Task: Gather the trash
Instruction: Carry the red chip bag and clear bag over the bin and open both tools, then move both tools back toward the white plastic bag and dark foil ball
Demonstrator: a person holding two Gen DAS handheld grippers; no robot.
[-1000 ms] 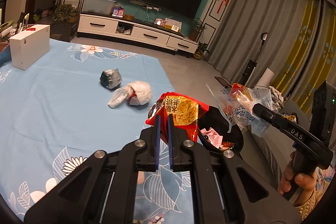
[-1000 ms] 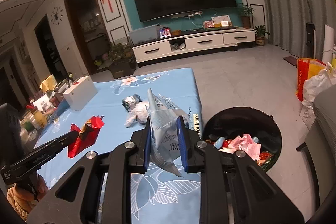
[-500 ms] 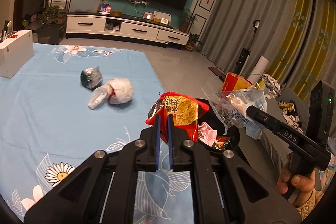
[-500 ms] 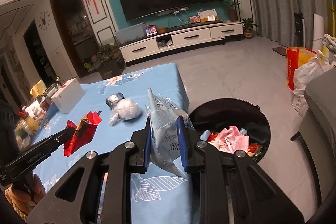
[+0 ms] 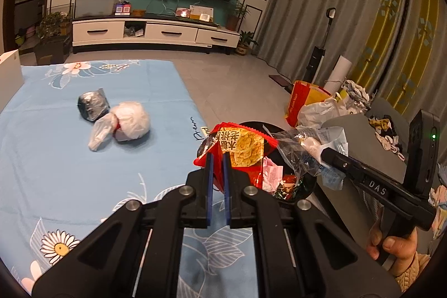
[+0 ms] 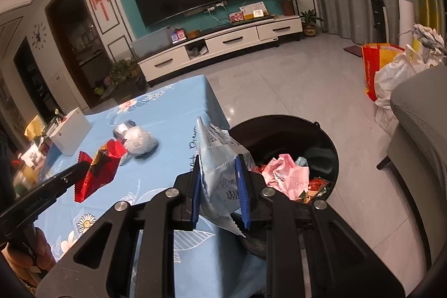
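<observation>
Trash is gripped in both tools at the right-hand edge of the blue flowered tablecloth (image 5: 69,158). The left gripper (image 5: 217,158) has its blue pads pressed together on the lower corner of a red snack packet (image 5: 240,144), which stands up past the fingertips, over the tablecloth's edge and the near rim of the black bin (image 6: 329,147). In the right wrist view this same packet (image 6: 97,169) hangs from the black fingers over the tablecloth. The right gripper (image 6: 218,180) is clamped on a pale blue-white wrapper (image 6: 220,158) with printed text and a barcode; the wrapper bulges between the pads and its crimped end sticks out below them, just at the bin's left rim. From the left wrist view the wrapper (image 5: 307,144) is crumpled at the tip of the right tool, over the bin. The bin stands on the floor tight against the tablecloth's edge and holds pink crumpled paper (image 6: 287,175) and red scraps. Further in on the tablecloth lie a knotted white plastic bag (image 5: 125,124) and, touching it, a dark silvery bundle (image 5: 92,105). A white box (image 6: 69,133) stands near the far left corner. A hand (image 5: 396,247) grips the right tool's handle.
</observation>
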